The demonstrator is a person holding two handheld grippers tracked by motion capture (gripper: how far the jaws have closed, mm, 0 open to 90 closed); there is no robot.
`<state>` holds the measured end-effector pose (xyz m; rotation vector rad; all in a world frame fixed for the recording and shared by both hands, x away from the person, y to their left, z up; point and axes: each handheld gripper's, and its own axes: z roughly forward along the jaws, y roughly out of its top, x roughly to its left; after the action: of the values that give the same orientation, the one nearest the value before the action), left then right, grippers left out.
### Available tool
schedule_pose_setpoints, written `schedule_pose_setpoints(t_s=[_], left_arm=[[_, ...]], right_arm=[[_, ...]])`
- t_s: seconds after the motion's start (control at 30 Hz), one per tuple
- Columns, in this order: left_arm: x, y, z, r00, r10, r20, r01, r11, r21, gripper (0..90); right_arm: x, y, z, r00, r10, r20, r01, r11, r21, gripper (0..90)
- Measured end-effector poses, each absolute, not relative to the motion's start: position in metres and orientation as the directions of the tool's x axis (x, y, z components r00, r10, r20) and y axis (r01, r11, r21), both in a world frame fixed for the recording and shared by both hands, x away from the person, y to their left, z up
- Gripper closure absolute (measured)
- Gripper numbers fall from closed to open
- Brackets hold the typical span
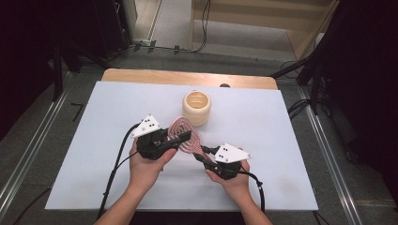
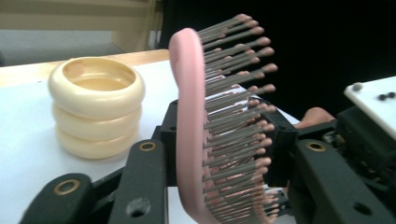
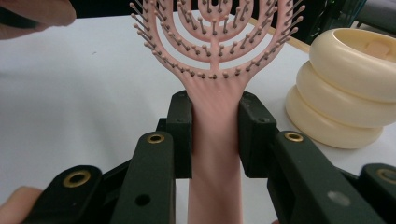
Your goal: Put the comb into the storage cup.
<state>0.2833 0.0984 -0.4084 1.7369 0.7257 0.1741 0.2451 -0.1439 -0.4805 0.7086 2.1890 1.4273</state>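
A pink hairbrush with an openwork head and grey bristles is held just above the white table, near its middle. My left gripper comes from the left and is shut across the head; in the left gripper view the hairbrush stands edge-on, one pad on its back and the other on its bristles, between my left gripper's jaws. My right gripper reaches from the lower right. In its own view my right gripper is shut on the handle of the hairbrush.
A cream ribbed cup stands upright just beyond the brush, open and hollow on top; it shows as the cup at left and the cup at right. The table's wooden far edge lies behind it.
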Motion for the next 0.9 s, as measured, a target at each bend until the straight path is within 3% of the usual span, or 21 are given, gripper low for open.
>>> schedule_pose_setpoints(t_s=[0.23, 0.37, 0.6, 0.67, 0.73, 0.9], left_arm=[[0.281, 0.100, -0.402, 0.826, 0.513, -0.236, 0.350, -0.137, 0.927, 65.2], [0.282, 0.103, -0.401, 0.825, 0.517, -0.227, 0.340, -0.133, 0.931, 65.4], [0.283, 0.108, -0.400, 0.827, 0.522, -0.208, 0.316, -0.127, 0.940, 65.5], [0.284, 0.109, -0.400, 0.827, 0.525, -0.202, 0.310, -0.127, 0.942, 65.5], [0.285, 0.110, -0.399, 0.827, 0.527, -0.197, 0.308, -0.132, 0.942, 65.5], [0.286, 0.110, -0.399, 0.827, 0.528, -0.191, 0.304, -0.136, 0.943, 65.5]], right_arm=[[0.245, -0.143, -0.481, -0.791, 0.611, -0.045, 0.187, 0.311, 0.932, 67.0], [0.248, -0.149, -0.479, -0.811, 0.586, 0.001, 0.200, 0.275, 0.940, 53.2], [0.247, -0.158, -0.475, -0.809, 0.585, 0.055, 0.222, 0.217, 0.951, 14.0], [0.246, -0.161, -0.475, -0.799, 0.599, 0.052, 0.227, 0.220, 0.949, 10.4], [0.246, -0.165, -0.475, -0.798, 0.598, 0.070, 0.238, 0.208, 0.949, 0.1], [0.242, -0.174, -0.476, -0.790, 0.609, 0.075, 0.247, 0.203, 0.948, 0.0]])
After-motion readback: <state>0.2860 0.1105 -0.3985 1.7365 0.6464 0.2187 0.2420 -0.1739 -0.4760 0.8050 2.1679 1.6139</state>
